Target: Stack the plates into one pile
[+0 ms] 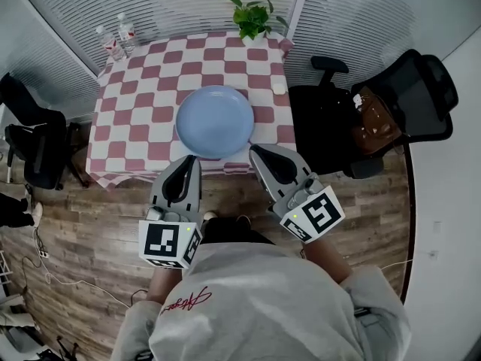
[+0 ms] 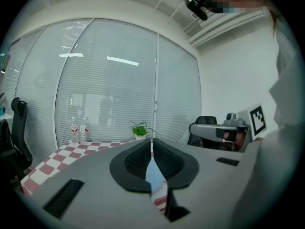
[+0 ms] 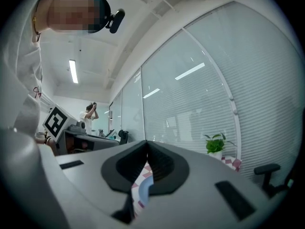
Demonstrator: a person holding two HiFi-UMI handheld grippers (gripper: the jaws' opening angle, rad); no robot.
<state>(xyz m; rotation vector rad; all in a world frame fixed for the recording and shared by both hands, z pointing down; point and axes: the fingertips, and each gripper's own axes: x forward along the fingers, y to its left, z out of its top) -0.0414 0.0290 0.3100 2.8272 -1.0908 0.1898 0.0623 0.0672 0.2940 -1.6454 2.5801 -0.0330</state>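
A light blue plate (image 1: 215, 120) lies near the front edge of the red-and-white checked table (image 1: 135, 104); I cannot tell whether others lie under it. My left gripper (image 1: 189, 159) is shut and empty, its tips just short of the table's front edge, below the plate's left side. My right gripper (image 1: 255, 150) is likewise shut and empty, below the plate's right side. Neither touches the plate. In the left gripper view, a sliver of the plate (image 2: 153, 175) shows below the closed left gripper (image 2: 152, 144). In the right gripper view, the plate (image 3: 144, 187) peeks under the shut right gripper (image 3: 147, 144).
A potted plant (image 1: 252, 17) stands at the table's far edge, two water bottles (image 1: 118, 37) at its far left corner. A black office chair (image 1: 391, 104) with a brown bag stands to the right, another chair (image 1: 34, 149) to the left. The floor is wood.
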